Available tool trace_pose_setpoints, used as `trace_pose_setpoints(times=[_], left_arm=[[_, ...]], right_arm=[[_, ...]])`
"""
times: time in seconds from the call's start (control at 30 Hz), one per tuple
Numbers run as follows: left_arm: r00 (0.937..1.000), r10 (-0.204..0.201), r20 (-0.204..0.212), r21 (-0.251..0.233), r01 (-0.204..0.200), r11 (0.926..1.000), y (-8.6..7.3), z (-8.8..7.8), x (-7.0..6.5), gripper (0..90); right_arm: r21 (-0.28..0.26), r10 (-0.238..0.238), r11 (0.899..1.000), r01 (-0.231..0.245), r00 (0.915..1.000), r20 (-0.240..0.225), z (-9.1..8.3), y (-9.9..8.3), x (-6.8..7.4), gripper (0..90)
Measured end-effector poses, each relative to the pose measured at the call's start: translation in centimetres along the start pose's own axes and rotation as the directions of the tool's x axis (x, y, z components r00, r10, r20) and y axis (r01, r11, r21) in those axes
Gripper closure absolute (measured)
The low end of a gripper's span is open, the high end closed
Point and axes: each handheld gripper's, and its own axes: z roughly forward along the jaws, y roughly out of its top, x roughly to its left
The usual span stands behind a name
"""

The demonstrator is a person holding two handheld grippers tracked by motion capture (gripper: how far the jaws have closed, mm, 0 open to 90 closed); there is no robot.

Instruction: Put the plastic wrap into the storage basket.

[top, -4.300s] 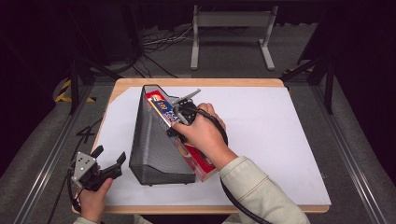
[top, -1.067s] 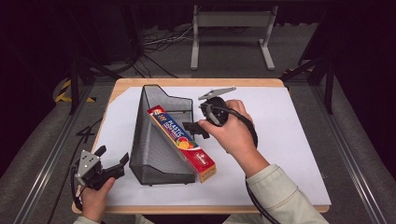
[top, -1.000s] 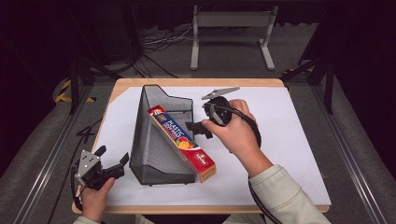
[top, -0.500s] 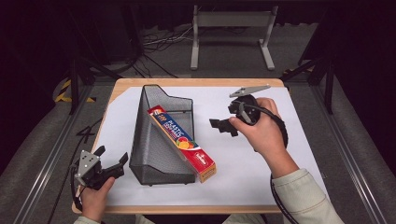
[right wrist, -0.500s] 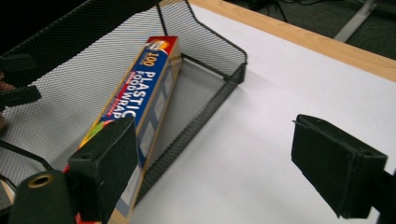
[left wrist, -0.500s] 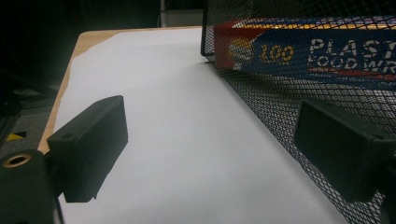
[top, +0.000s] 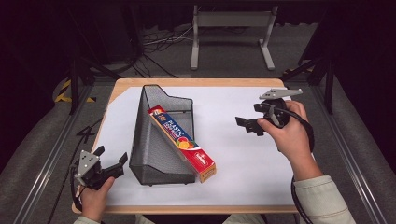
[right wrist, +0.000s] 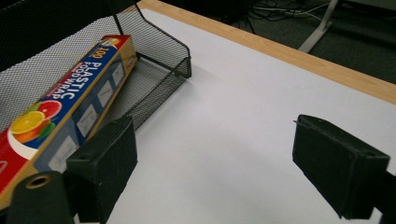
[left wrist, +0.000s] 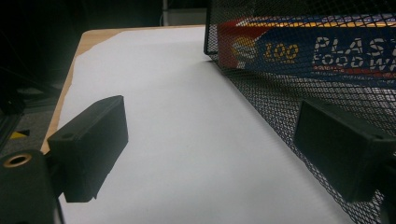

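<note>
My left gripper (top: 106, 165): jaws spread, empty, at the table's near-left corner. 1 black wire-mesh file holder (top: 154, 140), wedge-shaped, holds 1 long cardboard plastic-wrap box (top: 184, 142), leaning, end protruding. My right gripper (top: 247, 125): jaws just widened, nothing between.

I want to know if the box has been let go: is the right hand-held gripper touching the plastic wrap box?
Apart. The high view shows the right hand-held gripper open over bare white paper, well clear of the plastic wrap box.
</note>
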Motion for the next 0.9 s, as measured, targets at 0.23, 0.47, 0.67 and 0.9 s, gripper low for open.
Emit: trace_pose_setpoints(times=[0.23,0.47,0.67,0.9], left_arm=[[1.0000,0.002,0.002,-0.001,-0.002,1.0000,0.0,0.0,-0.1,11.0],[0.9999,0.011,0.004,0.004,-0.011,0.9999,-0.1,0.1,-0.2,10.9],[0.9997,0.023,0.002,0.011,-0.023,0.9997,-0.2,0.2,-0.3,10.8],[0.9996,0.028,0.004,0.009,-0.028,0.9996,-0.2,0.1,-0.3,10.8]], right_arm=[[-0.047,-0.008,0.999,0.009,0.9992,0.038,-0.6,-2.8,-2.2,12.5],[-0.053,0.002,0.999,0.000,0.9992,0.040,-0.7,-5.8,-3.8,11.8],[-0.055,-0.007,0.998,0.009,0.9993,0.038,-0.6,-8.6,-4.9,11.4],[-0.048,0.016,0.999,-0.014,0.9992,0.037,0.3,-11.5,-5.7,11.3]])
